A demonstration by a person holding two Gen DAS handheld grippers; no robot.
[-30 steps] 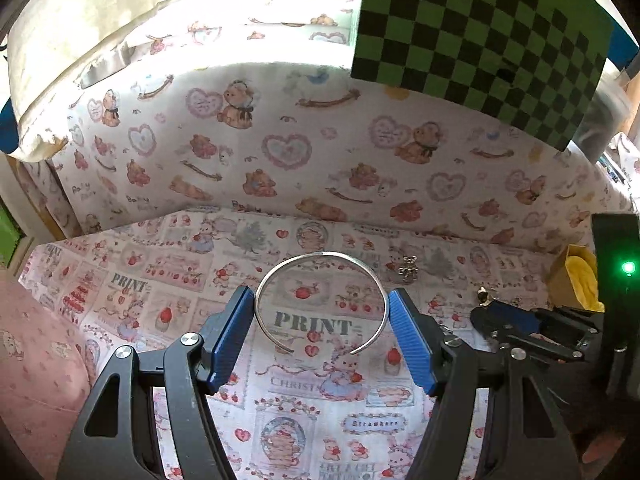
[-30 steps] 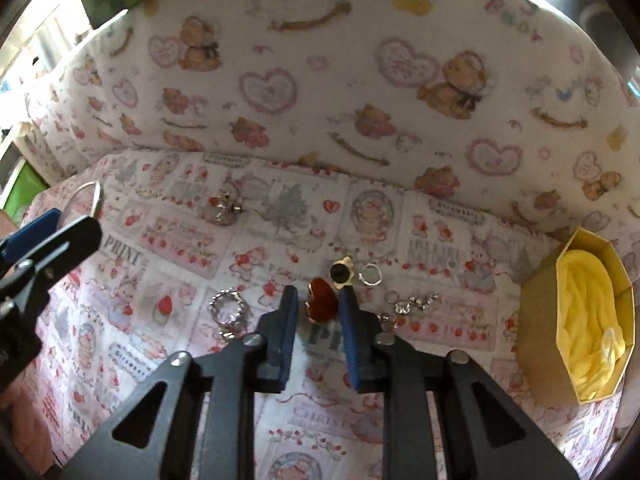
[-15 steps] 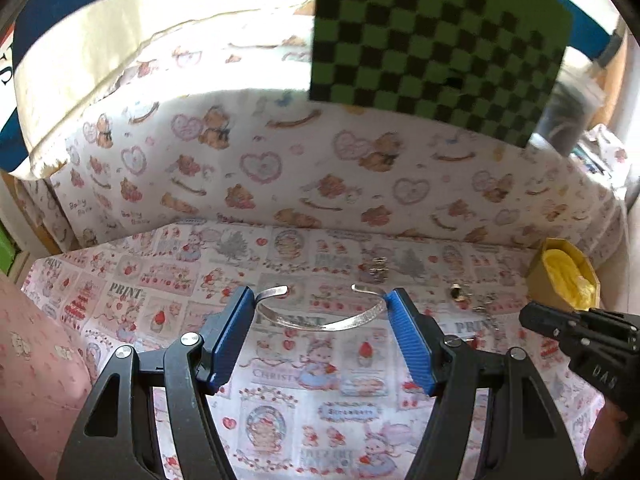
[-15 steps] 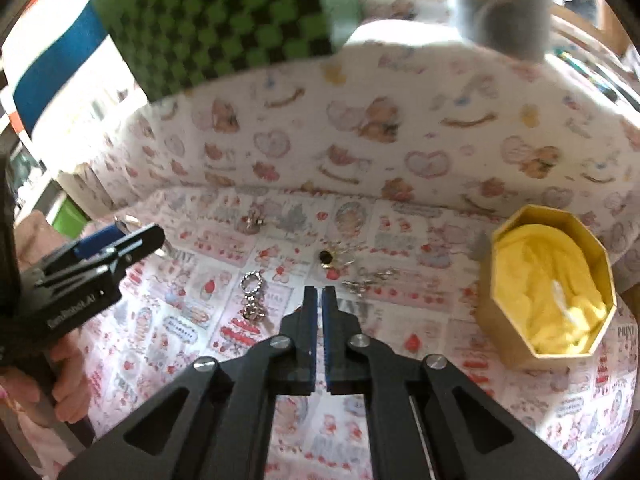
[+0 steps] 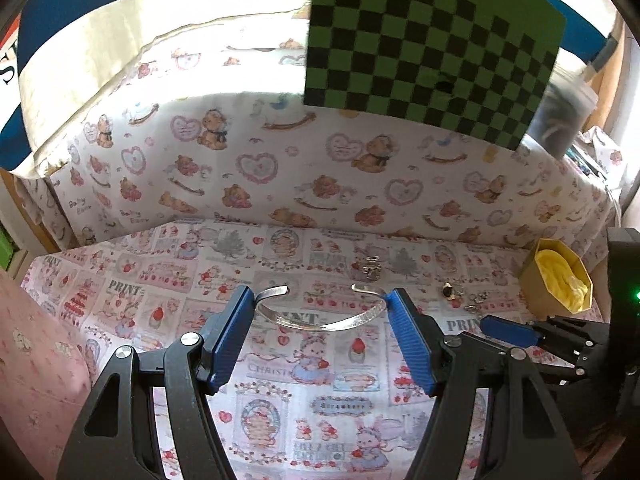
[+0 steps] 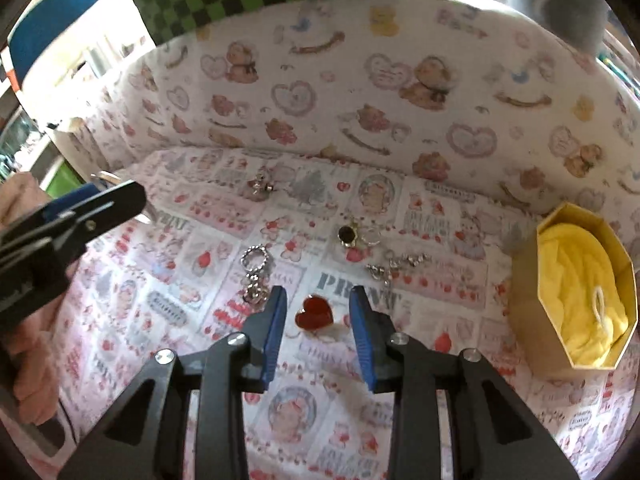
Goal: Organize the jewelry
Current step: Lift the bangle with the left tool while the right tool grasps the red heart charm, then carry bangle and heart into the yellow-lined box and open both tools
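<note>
My left gripper [image 5: 320,296] is shut on a silver open cuff bracelet [image 5: 320,323], pads pressing its two sides, and holds it tilted above the printed cloth [image 5: 320,404]. In the right wrist view the left gripper [image 6: 92,208] shows at the left. The jaws of my right gripper [image 6: 318,294] are opening. A red heart ring [image 6: 314,312] lies on the cloth between them, clear of both pads. The right gripper [image 5: 508,330] also shows in the left wrist view. A gold octagonal box [image 6: 528,280] lined with yellow cloth stands at the right.
Loose pieces lie on the cloth beyond the heart: a black-stone gold ring [image 6: 347,235], a beaded silver ring with chain [image 6: 256,260], a short chain [image 6: 394,266], a silver charm [image 6: 260,186]. A padded bear-print wall [image 6: 360,100] closes the back. A green checkerboard [image 5: 432,48] stands behind it.
The bracelet lay flat in the left jaws and now hangs tilted, off the cloth. The right jaws closed around the heart, rose shut, and have now parted with the heart lying between them.
</note>
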